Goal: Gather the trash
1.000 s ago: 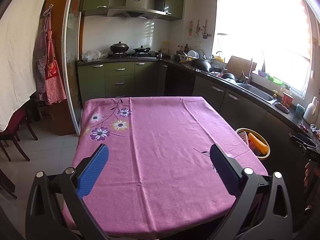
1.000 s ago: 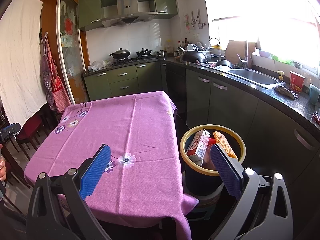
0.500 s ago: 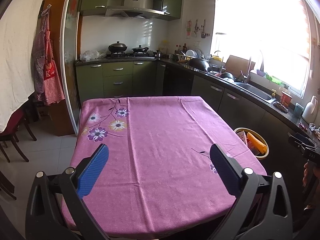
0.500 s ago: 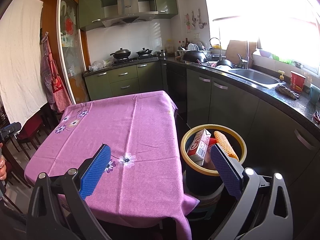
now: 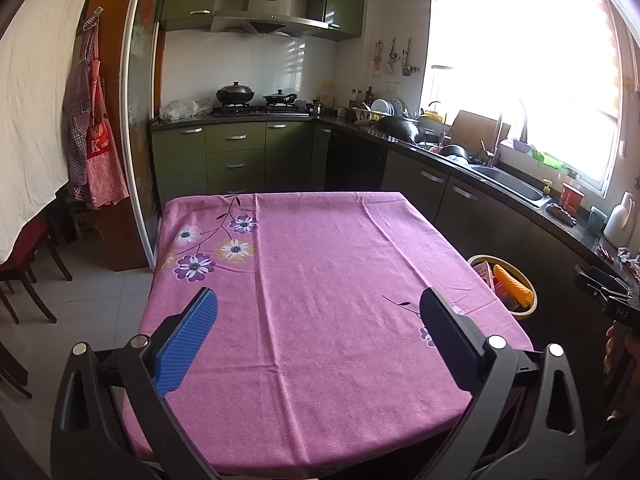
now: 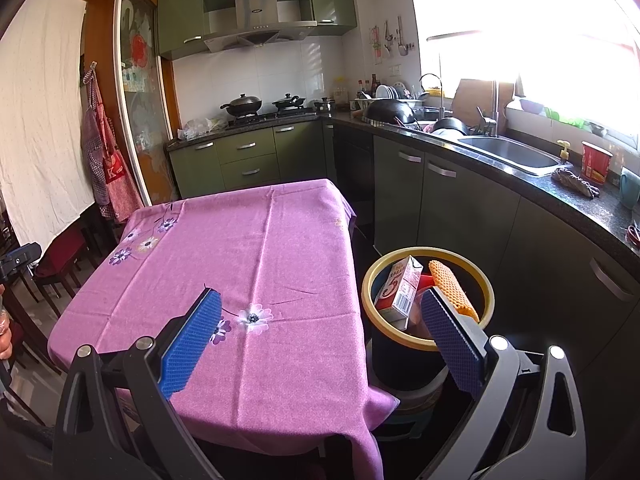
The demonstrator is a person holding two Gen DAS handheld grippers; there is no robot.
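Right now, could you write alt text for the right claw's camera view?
An open, empty right claw hovers over a pink floral tablecloth. Beside the table, a yellow-rimmed bin holds a carton and orange netting.

Left fingers [image 5: 188, 336] spread over near edge of table [image 5: 320, 272], nothing between them. Bin [image 5: 524, 312] on floor right of the right finger, just beside table's right edge. Sink [image 5: 508, 184] far right on the counter [image 5: 572, 232]; stove [image 5: 256, 110] with pots straight ahead behind table. Aprons [image 5: 96, 152] hang far left. Chair [image 5: 24, 264] left of table.

Right fingers [image 6: 192, 336] apart: left one over table [image 6: 240, 248] near corner, right one in front of bin [image 6: 486, 294]. Carton [image 6: 400, 288] and mesh sleeve [image 6: 454, 290] stick up in bin, carton left of sleeve. Counter [image 6: 560, 196] with sink [image 6: 508, 152] right of and behind bin.
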